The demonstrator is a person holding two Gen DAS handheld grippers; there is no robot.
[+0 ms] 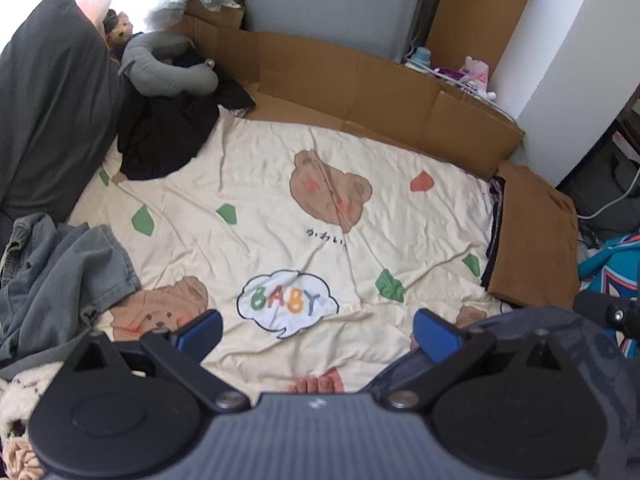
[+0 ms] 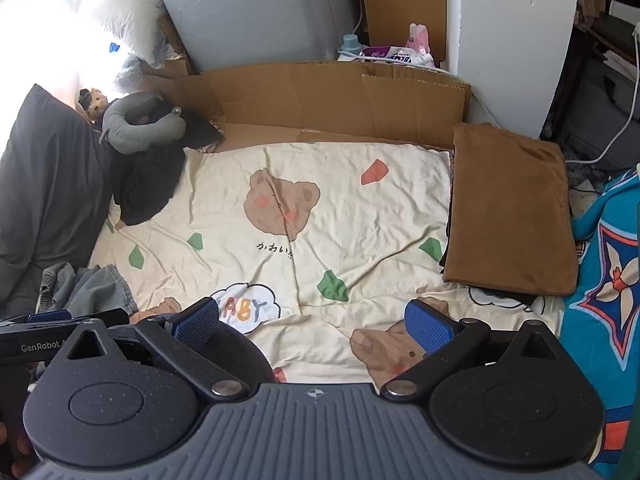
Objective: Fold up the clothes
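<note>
Grey clothes pile (image 1: 60, 276) cut off behind left gripper (image 1: 318, 330), jaws wide.

A bed (image 2: 360, 216) is lying under a cream sheet printed with bears. Flattened cardboard (image 2: 320, 92) is standing along its far edge, leaning against a grey panel (image 2: 256, 12) and a white wall (image 2: 516, 40). Bright daylight is pouring in at the upper left, washing out a white pillow (image 2: 124, 4).
</note>
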